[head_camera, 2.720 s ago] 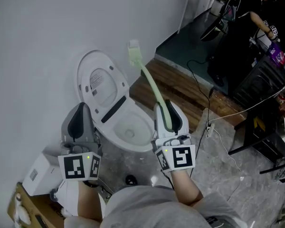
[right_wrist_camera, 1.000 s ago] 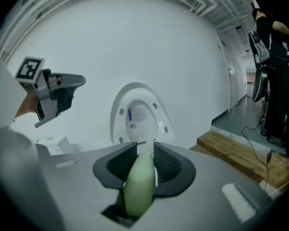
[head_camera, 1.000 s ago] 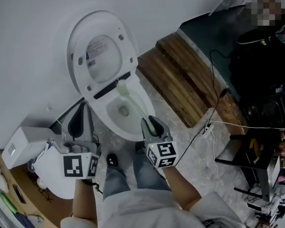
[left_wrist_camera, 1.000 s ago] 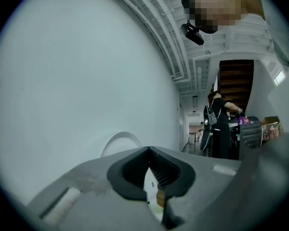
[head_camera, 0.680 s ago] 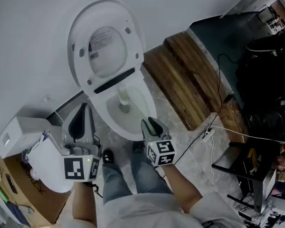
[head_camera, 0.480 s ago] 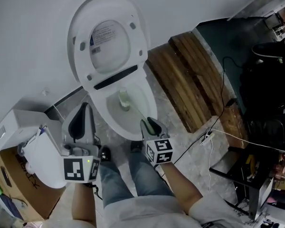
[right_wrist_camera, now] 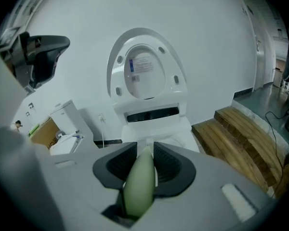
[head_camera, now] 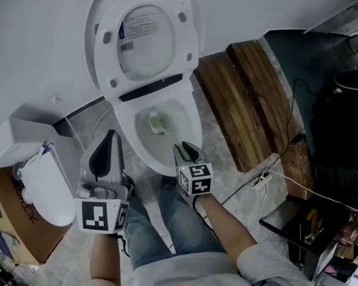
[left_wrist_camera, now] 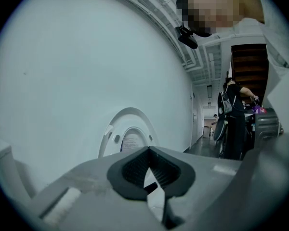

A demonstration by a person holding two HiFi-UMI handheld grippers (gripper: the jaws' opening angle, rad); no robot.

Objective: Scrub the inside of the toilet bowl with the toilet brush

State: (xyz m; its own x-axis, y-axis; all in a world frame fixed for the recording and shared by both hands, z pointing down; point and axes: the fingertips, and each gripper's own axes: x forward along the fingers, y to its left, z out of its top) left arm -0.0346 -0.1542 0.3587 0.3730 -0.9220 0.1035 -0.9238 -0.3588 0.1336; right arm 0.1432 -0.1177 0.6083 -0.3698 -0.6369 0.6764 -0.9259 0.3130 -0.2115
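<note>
Right gripper [head_camera: 185, 152], jaws clamped on the toilet brush [head_camera: 157, 123] handle, angles the head into the toilet bowl [head_camera: 130, 137] at frame centre for scrubbing. Left gripper [head_camera: 109, 139], closed and empty, hangs clear at lower left.

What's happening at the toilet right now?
A person stands over the toilet with tongs in each hand. The right tongs are shut on the handle of the green toilet brush, whose head is down inside the toilet bowl. The lid is raised. The left tongs are shut on nothing, held off the bowl's left side.
</note>
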